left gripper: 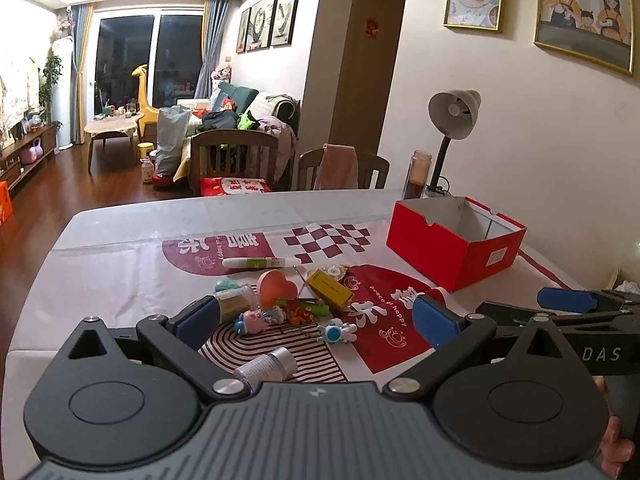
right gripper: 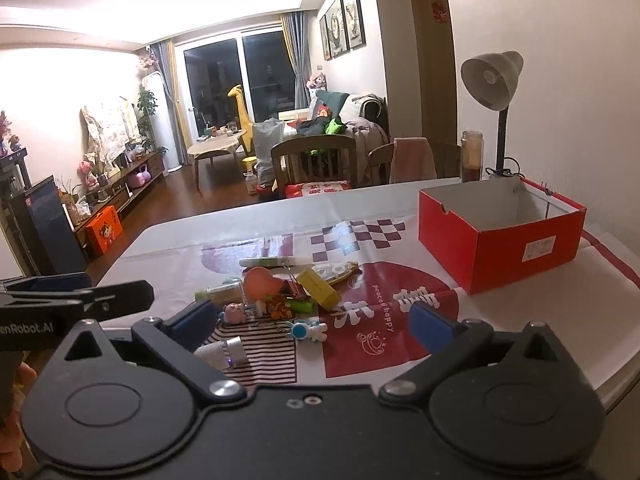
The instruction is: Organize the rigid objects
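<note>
A pile of small objects lies mid-table: a white marker [left gripper: 260, 263], an orange heart [left gripper: 276, 287], a yellow box [left gripper: 330, 290], a toothpick jar [left gripper: 236, 300], a pink figure [left gripper: 253, 321], a blue-white astronaut toy [left gripper: 336, 331] and a small silver-capped bottle [left gripper: 266, 366]. An open red box [left gripper: 456, 236] stands empty at the right. My left gripper [left gripper: 316, 320] hovers open just before the pile, holding nothing. My right gripper [right gripper: 316, 322] is open too, over the same pile, with the astronaut toy [right gripper: 306, 330] and bottle [right gripper: 224, 352] between its fingers' line. The red box [right gripper: 500, 232] sits to its right.
A table [left gripper: 120, 248] with a red and white printed cloth carries everything. A grey desk lamp [left gripper: 454, 120] and a tall glass jar [left gripper: 418, 174] stand behind the red box. Two wooden chairs [left gripper: 234, 160] face the far edge. The right gripper's side [left gripper: 568, 304] shows at the left view's right.
</note>
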A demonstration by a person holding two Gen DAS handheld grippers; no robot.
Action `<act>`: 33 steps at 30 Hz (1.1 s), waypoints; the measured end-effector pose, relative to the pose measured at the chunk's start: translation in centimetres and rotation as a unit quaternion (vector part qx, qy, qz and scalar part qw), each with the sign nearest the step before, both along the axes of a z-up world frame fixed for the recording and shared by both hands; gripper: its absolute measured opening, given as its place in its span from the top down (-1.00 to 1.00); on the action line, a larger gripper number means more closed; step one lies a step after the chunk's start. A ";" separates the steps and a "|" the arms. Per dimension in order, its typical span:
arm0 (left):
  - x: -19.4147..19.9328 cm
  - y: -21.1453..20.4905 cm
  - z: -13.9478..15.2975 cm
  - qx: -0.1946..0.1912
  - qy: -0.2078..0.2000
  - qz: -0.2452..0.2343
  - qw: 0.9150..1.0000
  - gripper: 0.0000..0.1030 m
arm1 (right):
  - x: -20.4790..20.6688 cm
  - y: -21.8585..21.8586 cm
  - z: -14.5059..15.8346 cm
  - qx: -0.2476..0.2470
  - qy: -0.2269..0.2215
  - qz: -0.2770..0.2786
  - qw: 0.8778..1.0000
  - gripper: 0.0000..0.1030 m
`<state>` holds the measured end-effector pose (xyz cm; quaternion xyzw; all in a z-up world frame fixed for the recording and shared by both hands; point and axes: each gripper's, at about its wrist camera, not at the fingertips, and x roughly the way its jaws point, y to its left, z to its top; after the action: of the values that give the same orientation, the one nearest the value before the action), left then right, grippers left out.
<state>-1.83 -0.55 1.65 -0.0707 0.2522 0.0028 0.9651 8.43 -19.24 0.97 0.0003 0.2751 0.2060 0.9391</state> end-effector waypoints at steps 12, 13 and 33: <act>0.3 0.6 -0.6 0.005 0.005 0.010 1.000 -1.00 | 0.5 0.5 0.1 -0.004 0.000 0.016 1.000 -0.99; 0.3 0.7 -0.6 0.005 0.006 0.011 1.000 -1.00 | 0.7 0.6 0.0 -0.005 0.001 0.017 1.000 -0.99; 5.4 4.5 -6.1 0.014 0.050 0.039 0.998 -1.00 | 7.3 3.4 -5.4 -0.058 0.049 0.100 0.992 -0.96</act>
<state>3.53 3.95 -4.46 -0.0665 0.2971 0.0480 0.9513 15.69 -15.82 -4.47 -0.0713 0.3309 0.2822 0.8976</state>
